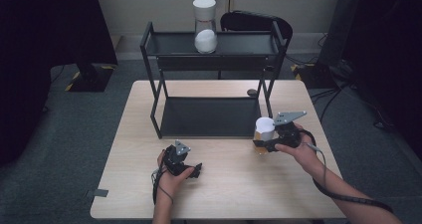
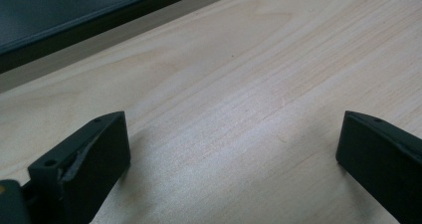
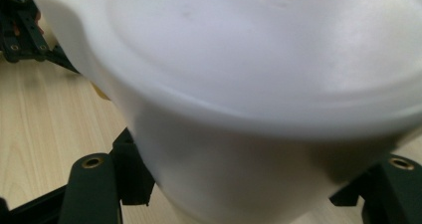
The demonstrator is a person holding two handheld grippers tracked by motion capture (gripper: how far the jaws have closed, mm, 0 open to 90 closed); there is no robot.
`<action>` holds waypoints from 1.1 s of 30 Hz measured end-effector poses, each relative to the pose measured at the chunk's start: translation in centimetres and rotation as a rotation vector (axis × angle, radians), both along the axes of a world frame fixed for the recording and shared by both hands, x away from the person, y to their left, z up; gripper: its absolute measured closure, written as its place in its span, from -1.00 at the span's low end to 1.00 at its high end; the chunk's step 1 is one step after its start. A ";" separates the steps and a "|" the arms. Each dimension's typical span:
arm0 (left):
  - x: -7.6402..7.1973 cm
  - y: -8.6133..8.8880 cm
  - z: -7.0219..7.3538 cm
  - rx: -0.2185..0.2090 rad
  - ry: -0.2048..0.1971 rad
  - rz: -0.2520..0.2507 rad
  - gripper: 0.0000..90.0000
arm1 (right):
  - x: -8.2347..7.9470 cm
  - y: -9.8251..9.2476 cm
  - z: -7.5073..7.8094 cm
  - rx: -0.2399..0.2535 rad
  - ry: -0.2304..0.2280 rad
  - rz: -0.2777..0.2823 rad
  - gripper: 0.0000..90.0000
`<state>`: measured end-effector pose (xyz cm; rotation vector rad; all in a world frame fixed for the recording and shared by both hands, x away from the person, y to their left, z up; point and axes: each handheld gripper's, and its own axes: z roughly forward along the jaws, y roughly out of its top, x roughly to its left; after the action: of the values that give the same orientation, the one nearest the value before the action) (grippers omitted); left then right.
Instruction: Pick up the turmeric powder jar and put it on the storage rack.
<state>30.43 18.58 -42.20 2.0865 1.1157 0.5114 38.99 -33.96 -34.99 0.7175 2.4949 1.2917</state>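
The right claw [image 1: 263,143] is clamping a white-lidded cup with a pale orange lower body [image 1: 264,129], its jaws closed tight on either side of the cup below the lid, as the right gripper view shows with the cup's white wall [image 3: 239,184] pinched between the two black jaws. The cup is sitting upright in the grip just above the light wooden tabletop [image 1: 239,194], near the right edge and just in front of the right front leg of the black two-tier metal shelf rack [image 1: 211,59], which is standing along the far edge. Holding it low on the body and upright is probably keeping the contents level and the lid untouched, and the spot beside the rack suggests the cup is heading for one of the tiers. A second container with a white cap [image 1: 205,27] is already standing on the upper tier, so the lower tier is looking like the open place. The left claw [image 1: 186,169] is resting near the near edge, left of the middle, its jaws spread wide over bare wood [image 2: 234,124] and gripping nothing, likely parked out of the way while the right hand is working.
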 end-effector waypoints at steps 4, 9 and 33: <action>0.0 0.0 0.0 0.000 0.000 0.000 -1.00 | 0.7 0.6 0.6 0.003 0.003 0.008 -0.32; 0.0 0.0 0.0 0.000 0.000 0.000 -1.00 | 1.8 1.1 1.6 0.016 0.016 0.023 -0.32; 0.0 0.0 0.0 0.000 0.000 0.000 -1.00 | 5.2 3.7 9.1 0.036 -0.023 0.055 -0.32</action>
<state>30.44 18.60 -42.20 2.0867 1.1153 0.5111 44.18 -30.24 -25.88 0.6430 2.4957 1.3596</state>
